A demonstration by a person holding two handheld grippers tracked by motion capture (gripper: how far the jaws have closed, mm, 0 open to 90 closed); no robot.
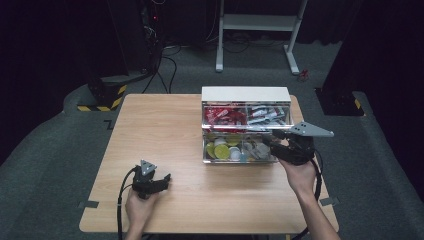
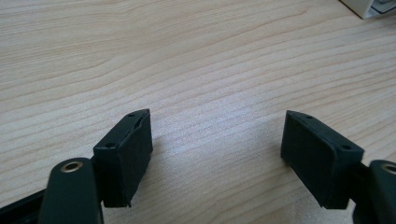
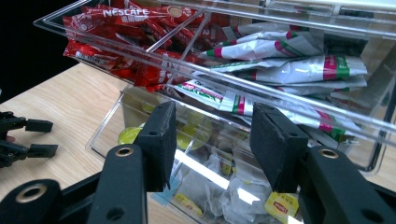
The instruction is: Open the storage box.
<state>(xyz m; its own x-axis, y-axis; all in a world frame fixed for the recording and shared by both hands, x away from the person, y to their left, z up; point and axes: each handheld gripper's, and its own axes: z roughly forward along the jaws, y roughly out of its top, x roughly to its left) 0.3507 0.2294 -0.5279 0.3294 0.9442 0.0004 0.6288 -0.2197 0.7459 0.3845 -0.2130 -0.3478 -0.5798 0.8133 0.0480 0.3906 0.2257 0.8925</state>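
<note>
A clear two-tier organiser (image 1: 246,131) with a white top stands at the table's centre right. Its upper tier holds red Nescafe sachets (image 3: 121,28) and white sachets with green and pink bands (image 3: 299,70). The lower tier holds yellow-green pods (image 1: 220,150) and tea bags (image 3: 224,186). My right gripper (image 3: 212,121) is open, its jaws just above the lower tier's tea bags with nothing between them; in the high view it (image 1: 272,142) reaches the box from the right. My left gripper (image 2: 217,126) is open and empty, low over bare wood near the front left (image 1: 162,178).
The wooden table (image 1: 160,130) has bare room left of the box and along the front. Beyond it stand a white-framed stand (image 1: 257,22), a black and yellow striped base (image 1: 100,100) and a dark base (image 1: 340,100) on grey floor.
</note>
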